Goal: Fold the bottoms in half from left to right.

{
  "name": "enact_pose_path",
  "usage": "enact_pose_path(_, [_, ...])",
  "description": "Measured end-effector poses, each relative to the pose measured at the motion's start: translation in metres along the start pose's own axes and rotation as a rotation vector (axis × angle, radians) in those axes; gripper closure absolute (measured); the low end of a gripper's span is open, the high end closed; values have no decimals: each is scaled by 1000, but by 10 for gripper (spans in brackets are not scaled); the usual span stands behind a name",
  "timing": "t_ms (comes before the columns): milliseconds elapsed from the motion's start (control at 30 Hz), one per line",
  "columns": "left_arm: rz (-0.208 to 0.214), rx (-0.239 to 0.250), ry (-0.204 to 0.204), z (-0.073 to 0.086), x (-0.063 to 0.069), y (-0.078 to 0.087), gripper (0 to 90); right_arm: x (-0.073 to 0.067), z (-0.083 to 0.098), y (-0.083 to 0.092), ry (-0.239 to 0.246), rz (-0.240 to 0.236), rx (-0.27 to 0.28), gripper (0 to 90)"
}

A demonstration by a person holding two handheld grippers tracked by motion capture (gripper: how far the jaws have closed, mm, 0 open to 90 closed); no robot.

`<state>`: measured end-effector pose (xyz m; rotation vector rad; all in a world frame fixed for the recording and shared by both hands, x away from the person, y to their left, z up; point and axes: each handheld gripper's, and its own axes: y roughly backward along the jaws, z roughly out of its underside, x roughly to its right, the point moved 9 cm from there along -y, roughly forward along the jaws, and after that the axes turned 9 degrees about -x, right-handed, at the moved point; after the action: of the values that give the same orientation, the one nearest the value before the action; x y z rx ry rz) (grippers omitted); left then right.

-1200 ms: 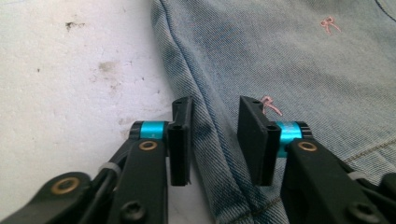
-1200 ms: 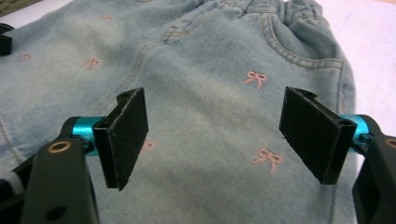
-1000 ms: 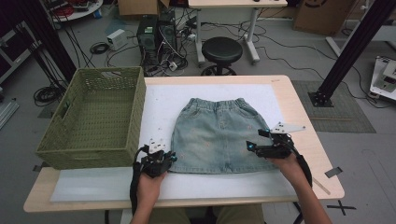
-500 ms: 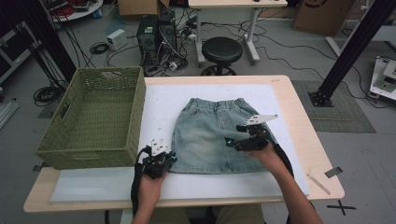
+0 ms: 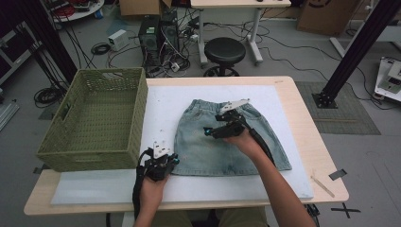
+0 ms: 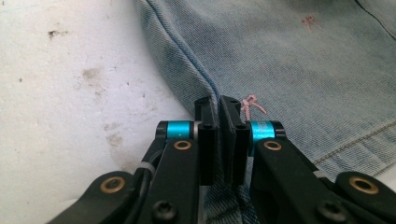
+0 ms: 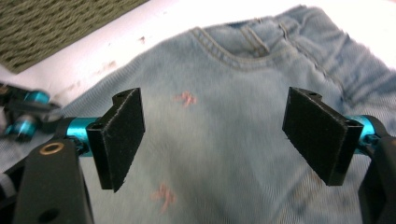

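**K:** Cluttered lab floor behind, cables and a black stool [image 5: 224, 51] past the far edge. High view: wooden table [image 5: 309, 127] with a white mat [image 5: 163, 106] on it, green woven basket [image 5: 94, 118] at the left end, denim skirt [image 5: 215, 142] flat on the mat mid-table, waistband away from the person.

**R:** Delta vs a second ago?

**K:** Right gripper [image 5: 213, 131] was at the skirt's right hem corner. Now it's over the upper middle of the skirt, just below the waistband. Left gripper [image 5: 163, 160] hasn't budged from the left hem corner. Skirt and basket same place.

**R:** Left gripper view?

**K:** Jaws have just been closing and now pinch the skirt's [image 6: 289, 60] side seam. The folded denim edge runs straight into the narrow slot between the pads [image 6: 205, 135]. Mat [image 6: 70, 70] is to the left of the seam, a pink embroidered mark [image 6: 250, 103] just right of the pads.

**R:** So clamped on fabric.

**K:** Yes, clenched on the seam edge.

**R:** Right gripper view?

**K:** Jaws spread wide, nothing between the pads [image 7: 122, 135]. Skirt [image 7: 219, 140] lies beneath and beyond them, pocket seam and waistband further ahead, pink marks on the denim in the gap. Can't tell if the pads touch the cloth. Basket [image 7: 60, 23] top left, left gripper [image 7: 23, 116] at the left edge.
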<state>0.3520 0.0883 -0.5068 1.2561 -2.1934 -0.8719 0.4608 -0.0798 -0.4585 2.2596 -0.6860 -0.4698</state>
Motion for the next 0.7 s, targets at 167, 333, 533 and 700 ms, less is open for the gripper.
enact_pose_path(167, [6,4,4,0,0,0,856,-1,-19,-15,1,3,4,215])
enact_pose_path(333, [11,0,4,0,0,0,856,-1,-31,-30,-2,7,3,237])
enact_pose_path(533, [17,0,-1,0,0,0,856,-2,-42,-49,-1,12,-8,248])
enact_pose_path(700, [20,3,1,0,0,0,856,-5,-50,-67,13,14,-41,286])
